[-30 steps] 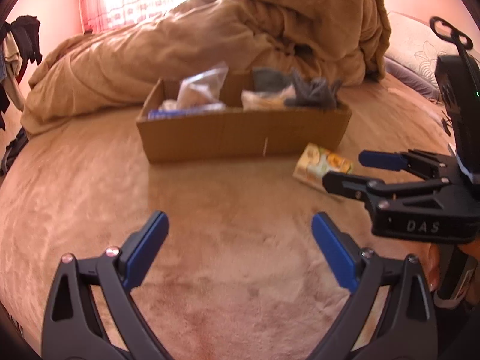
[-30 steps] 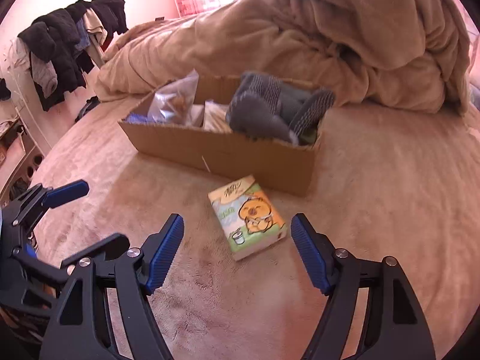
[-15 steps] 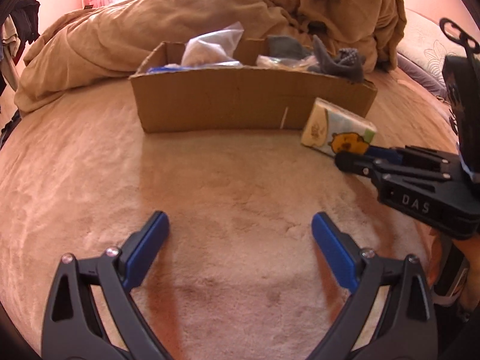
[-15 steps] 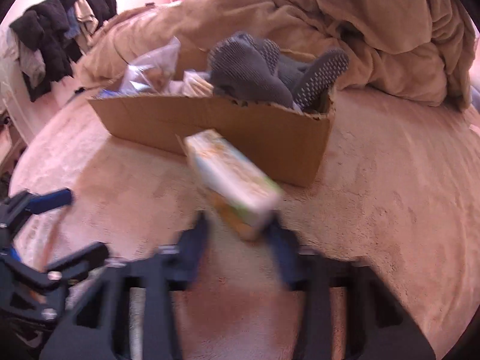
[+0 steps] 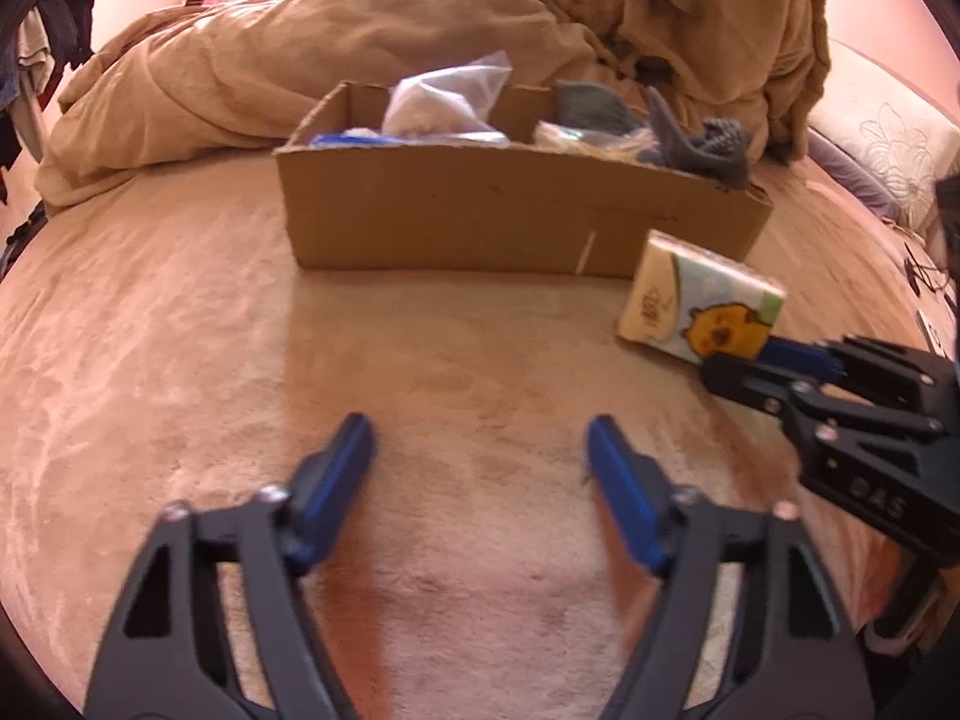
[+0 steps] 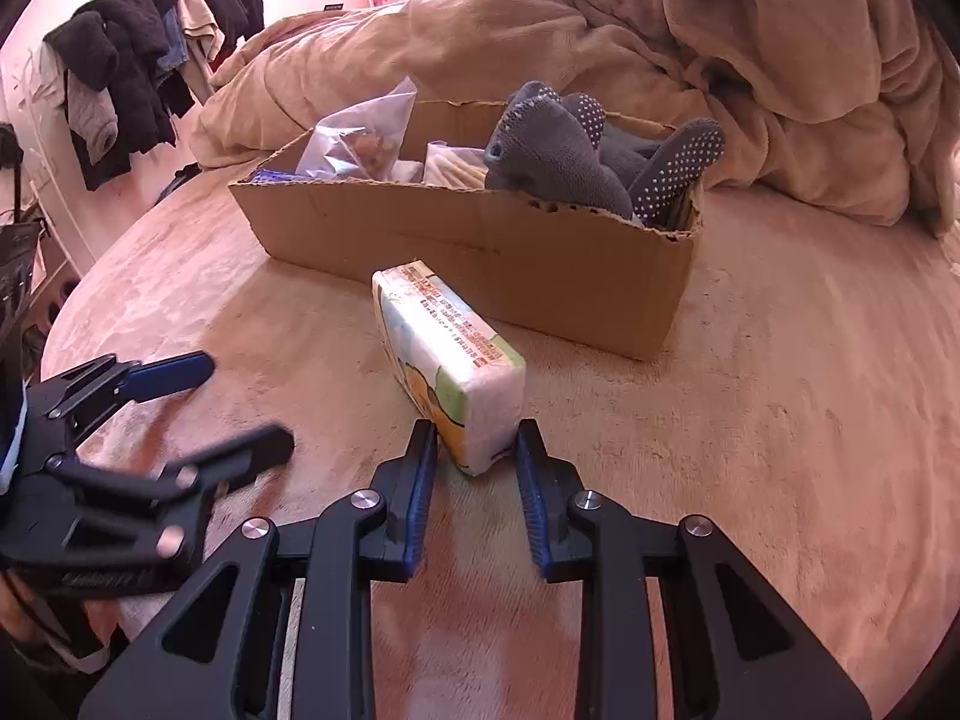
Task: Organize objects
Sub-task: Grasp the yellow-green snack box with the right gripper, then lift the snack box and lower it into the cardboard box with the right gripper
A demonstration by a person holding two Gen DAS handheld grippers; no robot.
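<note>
My right gripper [image 6: 474, 450] is shut on a tissue pack [image 6: 447, 354] with a cartoon print, holding it on edge just in front of the cardboard box [image 6: 480, 252]. The pack [image 5: 699, 303] and the right gripper [image 5: 756, 360] also show at the right of the left wrist view. The box [image 5: 510, 222] holds grey socks [image 6: 570, 150], plastic bags [image 6: 360, 138] and other items. My left gripper [image 5: 480, 450] is open and empty over the bed, short of the box.
A rumpled tan duvet [image 5: 420, 48] lies behind the box. A pillow [image 5: 882, 138] is at the right. Clothes [image 6: 132, 66] hang at the left beyond the bed edge. The tan bedsheet [image 5: 180, 330] stretches in front of the box.
My right gripper closed on the tissue pack and tipped it up from lying flat onto its edge. My left gripper's jaws have narrowed somewhat.
</note>
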